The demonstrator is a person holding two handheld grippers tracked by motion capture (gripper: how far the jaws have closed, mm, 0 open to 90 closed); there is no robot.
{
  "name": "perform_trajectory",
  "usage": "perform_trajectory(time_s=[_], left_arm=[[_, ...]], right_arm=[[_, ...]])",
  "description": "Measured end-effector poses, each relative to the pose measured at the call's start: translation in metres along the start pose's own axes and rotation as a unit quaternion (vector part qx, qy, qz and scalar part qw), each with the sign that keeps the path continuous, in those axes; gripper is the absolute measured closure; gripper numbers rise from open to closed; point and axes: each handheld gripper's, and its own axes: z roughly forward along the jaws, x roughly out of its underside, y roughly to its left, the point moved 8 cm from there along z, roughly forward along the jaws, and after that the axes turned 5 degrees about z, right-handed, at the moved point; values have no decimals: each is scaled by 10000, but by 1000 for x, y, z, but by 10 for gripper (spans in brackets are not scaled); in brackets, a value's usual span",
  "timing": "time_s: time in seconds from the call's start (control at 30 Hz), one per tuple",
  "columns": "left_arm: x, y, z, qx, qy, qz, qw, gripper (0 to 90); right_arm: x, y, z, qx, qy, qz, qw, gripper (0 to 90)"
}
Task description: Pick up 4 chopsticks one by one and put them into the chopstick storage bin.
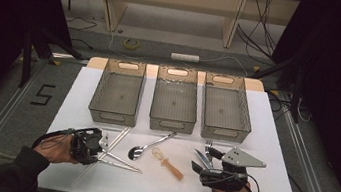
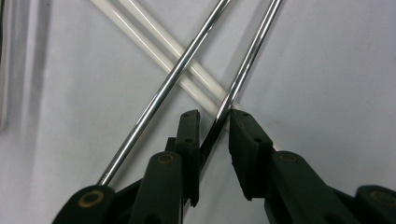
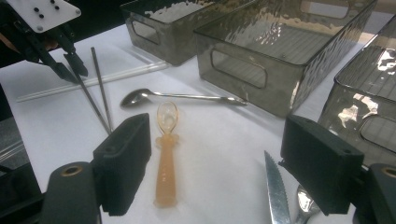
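White tabletop under a dark studio surround, where I work two hand-held grippers over scattered cutlery. Nearest me, my left gripper [image 2: 215, 135] straddles one of two metal chopsticks [image 2: 243, 70], its jaws parted a little to either side of the rod and not yet clamped; I judge the pick-up to be the step in hand. The rod lies between the pads, crossing over a pair of white plastic chopsticks [image 2: 154, 39] just ahead of the tips. I expect it to be light, stiff and slick, prone to roll or pivot in a narrow pinch, so a square hold toward the middle of its length looks safest. My right gripper [image 3: 215, 158] hangs released with jaws wide apart and nothing between them, above an orange plastic spoon [image 3: 166, 154], with a serrated knife [image 3: 275, 191] beside its right jaw. Farther out, a steel spoon [image 1: 149, 146] lies near mid-table. At the far edge, three smoky translucent bins [image 1: 174, 99] stand side by side, with nothing in them that I can make out.
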Motion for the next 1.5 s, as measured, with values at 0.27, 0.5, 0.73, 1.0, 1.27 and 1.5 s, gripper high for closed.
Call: perform_trajectory(time_s=[0.27, 0.5, 0.73, 1.0, 1.27, 1.5], left_arm=[[0, -2, 0, 46, 20, 128, 9999, 781], [0, -3, 0, 71, 30, 275, 9996, 801], [-2, -5, 0, 106, -42, 326, 9994, 836], [-1, -6, 0, 168, -44, 385, 9991, 846], [-1, -8, -2, 283, -57, 375, 9989, 848], [-5, -11, -9, 336, -232, 378, 9984, 848]], right_arm=[[0, 1, 0, -34, -9, -25, 10000, 270], [0, 2, 0, -50, 6, -25, 10000, 270], [0, 2, 1, -54, 7, -40, 10000, 273], [0, 2, 1, -57, 22, -52, 10000, 274], [0, 3, 1, -72, 19, -59, 10000, 276], [0, 3, 1, -75, 22, -51, 10000, 276]])
